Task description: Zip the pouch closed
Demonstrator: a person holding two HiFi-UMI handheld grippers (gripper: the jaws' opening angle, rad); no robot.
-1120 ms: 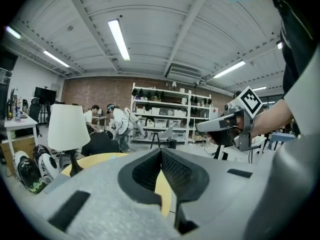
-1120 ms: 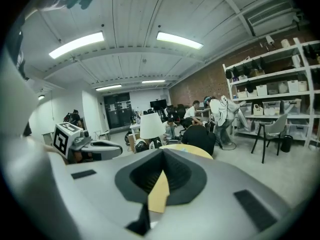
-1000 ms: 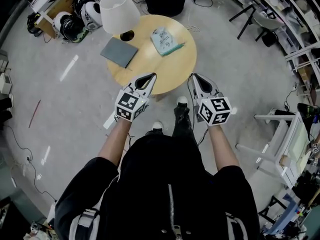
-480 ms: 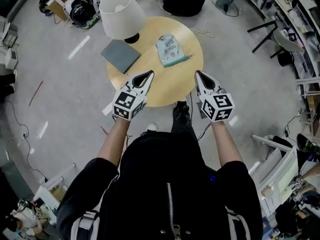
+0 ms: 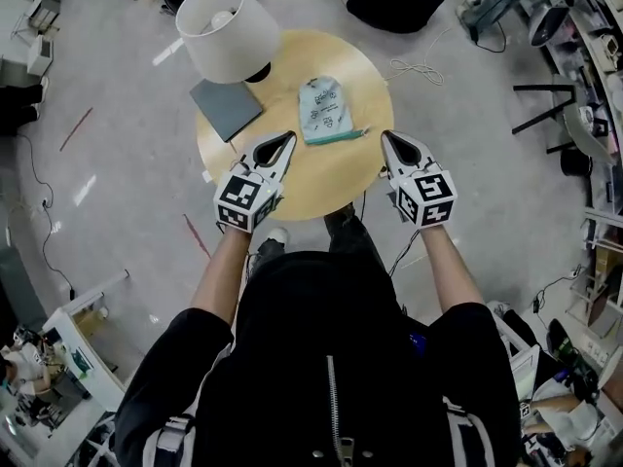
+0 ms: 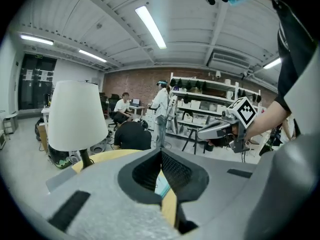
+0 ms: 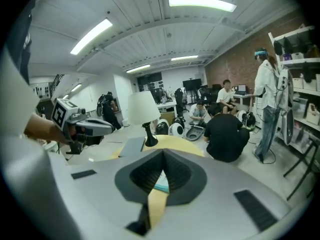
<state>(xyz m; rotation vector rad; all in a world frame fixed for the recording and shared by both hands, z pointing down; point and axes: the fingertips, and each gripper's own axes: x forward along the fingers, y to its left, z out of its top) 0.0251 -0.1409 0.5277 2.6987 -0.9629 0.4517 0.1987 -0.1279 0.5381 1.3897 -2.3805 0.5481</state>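
Observation:
A light blue pouch lies flat on the round wooden table, its teal zipper edge toward me. My left gripper hovers over the table just left of the pouch's near end, jaws shut and empty. At the table's right rim my right gripper also points forward, shut and holding nothing. In the left gripper view a sliver of the pouch shows below the closed tips. The right gripper view shows the same sliver under its tips.
A lamp with a white shade stands at the table's far left, next to a grey pad. A white cable lies on the floor beyond. Several people sit or stand near shelves behind the table.
The table has come closer in the head view. Both grippers have moved forward and now hover over its near edge, either side of the pouch; their jaws stay shut.

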